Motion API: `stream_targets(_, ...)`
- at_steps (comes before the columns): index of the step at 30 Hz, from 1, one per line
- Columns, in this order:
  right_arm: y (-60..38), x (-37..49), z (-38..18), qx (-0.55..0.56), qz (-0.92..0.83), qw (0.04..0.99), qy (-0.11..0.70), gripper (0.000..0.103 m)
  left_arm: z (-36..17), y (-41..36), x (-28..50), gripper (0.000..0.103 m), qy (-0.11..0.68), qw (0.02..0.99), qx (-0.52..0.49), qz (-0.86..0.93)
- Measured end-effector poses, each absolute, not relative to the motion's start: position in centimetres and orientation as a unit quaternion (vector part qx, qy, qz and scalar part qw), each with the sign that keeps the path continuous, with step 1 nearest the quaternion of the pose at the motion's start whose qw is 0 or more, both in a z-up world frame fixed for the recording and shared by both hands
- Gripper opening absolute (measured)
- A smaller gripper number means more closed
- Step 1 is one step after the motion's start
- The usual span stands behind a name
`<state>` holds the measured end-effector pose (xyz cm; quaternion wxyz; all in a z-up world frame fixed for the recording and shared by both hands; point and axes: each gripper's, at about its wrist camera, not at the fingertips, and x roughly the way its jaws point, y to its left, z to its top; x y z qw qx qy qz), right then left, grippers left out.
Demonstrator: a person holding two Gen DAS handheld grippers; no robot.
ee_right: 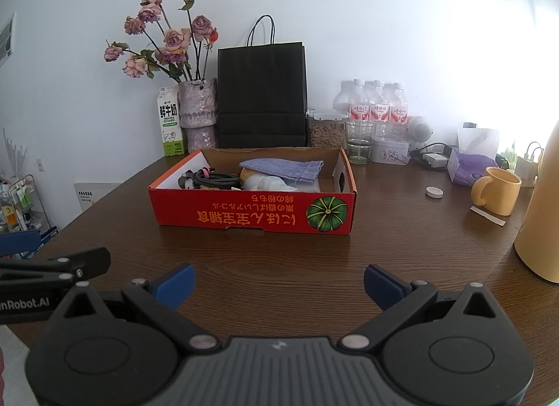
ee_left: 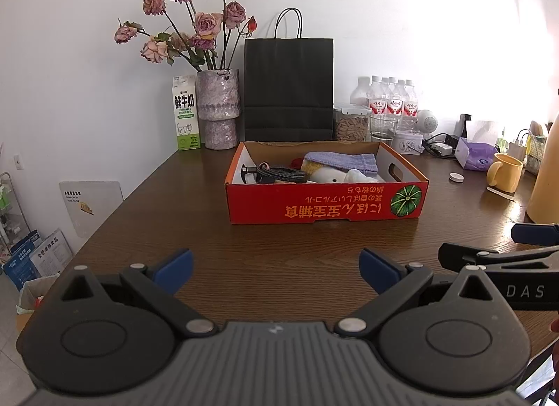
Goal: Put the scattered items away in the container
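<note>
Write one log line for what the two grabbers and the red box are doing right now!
left gripper: open, empty, above table | right gripper: open, empty, above table | red box: holds purple cloth, cables

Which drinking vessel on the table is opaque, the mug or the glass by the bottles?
The yellow mug near the table's right end, beside the purple tissue box. The glass in front of the water bottles is clear and see-through.

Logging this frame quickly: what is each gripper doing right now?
Left gripper: open, holding nothing, above the table.
Right gripper: open, holding nothing, above the table.
</note>
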<state>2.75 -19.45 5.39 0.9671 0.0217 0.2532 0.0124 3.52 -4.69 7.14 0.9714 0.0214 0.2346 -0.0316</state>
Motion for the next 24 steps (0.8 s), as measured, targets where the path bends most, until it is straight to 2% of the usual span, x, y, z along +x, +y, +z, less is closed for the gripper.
stream_targets(24, -19.61, 2.70, 5.33, 0.026, 0.013, 0.967, 0.252, 0.103, 6.89, -4.91, 3.54, 0.103, 0.237, 0.971, 0.026, -0.029)
